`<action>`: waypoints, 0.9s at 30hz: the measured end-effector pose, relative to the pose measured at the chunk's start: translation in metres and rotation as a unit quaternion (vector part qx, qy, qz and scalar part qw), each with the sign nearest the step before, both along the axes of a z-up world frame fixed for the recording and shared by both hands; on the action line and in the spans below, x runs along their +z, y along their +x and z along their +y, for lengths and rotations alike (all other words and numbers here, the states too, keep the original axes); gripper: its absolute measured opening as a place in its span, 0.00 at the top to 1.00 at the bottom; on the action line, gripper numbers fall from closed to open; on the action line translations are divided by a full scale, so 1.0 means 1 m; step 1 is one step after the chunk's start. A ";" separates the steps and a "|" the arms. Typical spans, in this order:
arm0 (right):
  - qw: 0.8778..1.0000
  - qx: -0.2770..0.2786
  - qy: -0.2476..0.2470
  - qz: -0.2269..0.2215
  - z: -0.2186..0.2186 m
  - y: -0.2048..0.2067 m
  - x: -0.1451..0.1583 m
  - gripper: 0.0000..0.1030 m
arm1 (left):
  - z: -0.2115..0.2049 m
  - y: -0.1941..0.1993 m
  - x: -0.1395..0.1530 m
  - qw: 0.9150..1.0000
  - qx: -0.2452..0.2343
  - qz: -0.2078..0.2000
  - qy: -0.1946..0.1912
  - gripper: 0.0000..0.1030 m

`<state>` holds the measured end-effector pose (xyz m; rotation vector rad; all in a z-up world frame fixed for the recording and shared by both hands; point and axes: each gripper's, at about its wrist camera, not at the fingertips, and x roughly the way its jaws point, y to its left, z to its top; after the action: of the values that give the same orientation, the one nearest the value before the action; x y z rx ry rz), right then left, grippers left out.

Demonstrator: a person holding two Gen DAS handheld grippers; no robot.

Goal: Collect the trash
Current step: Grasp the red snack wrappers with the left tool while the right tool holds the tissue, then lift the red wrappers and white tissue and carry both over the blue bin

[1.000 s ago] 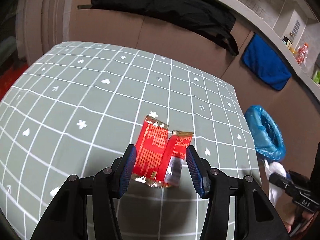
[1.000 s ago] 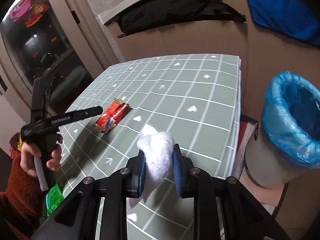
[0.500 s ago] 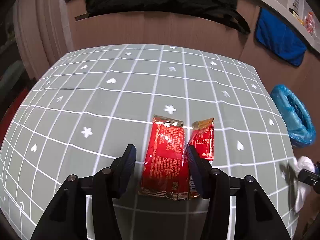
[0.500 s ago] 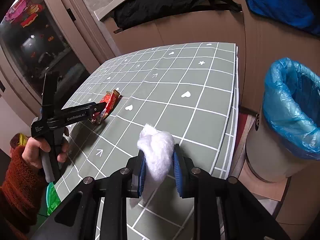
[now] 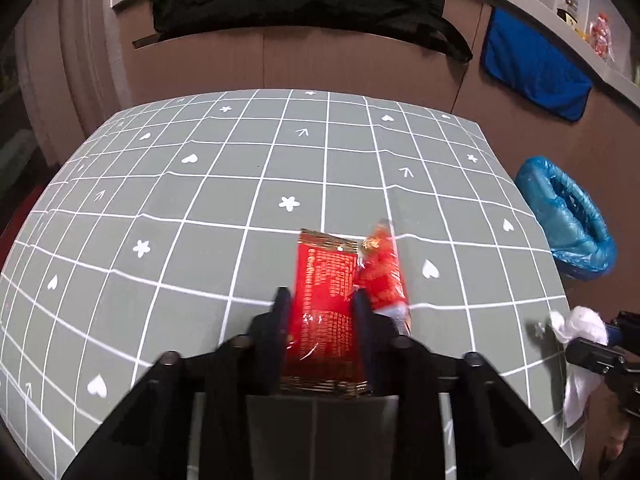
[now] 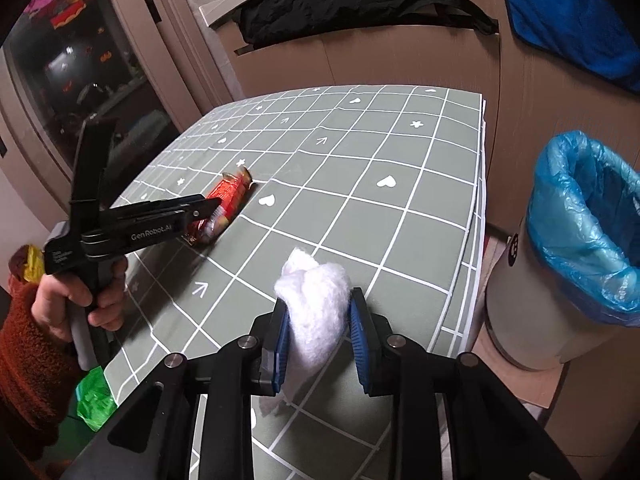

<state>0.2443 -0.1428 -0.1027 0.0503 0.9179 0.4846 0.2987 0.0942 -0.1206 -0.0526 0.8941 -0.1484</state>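
My left gripper (image 5: 322,300) is shut on a red foil snack wrapper (image 5: 324,300) lying on the grey-green grid tablecloth (image 5: 200,208). Part of the wrapper bulges out to the right of the right finger. From the right wrist view the left gripper (image 6: 214,204) sits low over the wrapper (image 6: 228,200). My right gripper (image 6: 318,320) is shut on a crumpled white tissue (image 6: 316,300) above the table's near right corner; it also shows in the left wrist view (image 5: 576,324).
A bin with a blue plastic liner (image 6: 580,216) stands on the floor just right of the table; it also shows in the left wrist view (image 5: 568,220). A black garment (image 5: 300,4) and a blue cloth (image 5: 532,64) hang on the wall behind. A green wrapper (image 6: 94,396) lies below the table's left edge.
My left gripper moved forward over the red wrapper and closed on it. My right gripper kept hold of the tissue and drifted a little toward the bin side.
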 end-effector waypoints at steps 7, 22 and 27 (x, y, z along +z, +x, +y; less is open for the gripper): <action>1.000 0.010 -0.006 -0.012 0.003 -0.005 0.008 0.74 | 0.015 -0.032 0.033 0.998 0.022 -0.060 -0.017 0.92; 0.998 0.028 0.005 -0.052 0.009 -0.012 0.039 0.77 | 0.020 -0.061 0.064 0.995 0.031 -0.084 -0.031 0.93; 0.998 0.019 0.006 -0.063 0.001 -0.011 0.046 0.77 | 0.011 -0.066 0.076 0.994 0.024 -0.098 -0.033 0.93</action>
<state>0.2335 -0.1419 -0.0571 0.0138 0.7943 0.5221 0.2332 0.1052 -0.0449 -0.1198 0.6920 -0.1364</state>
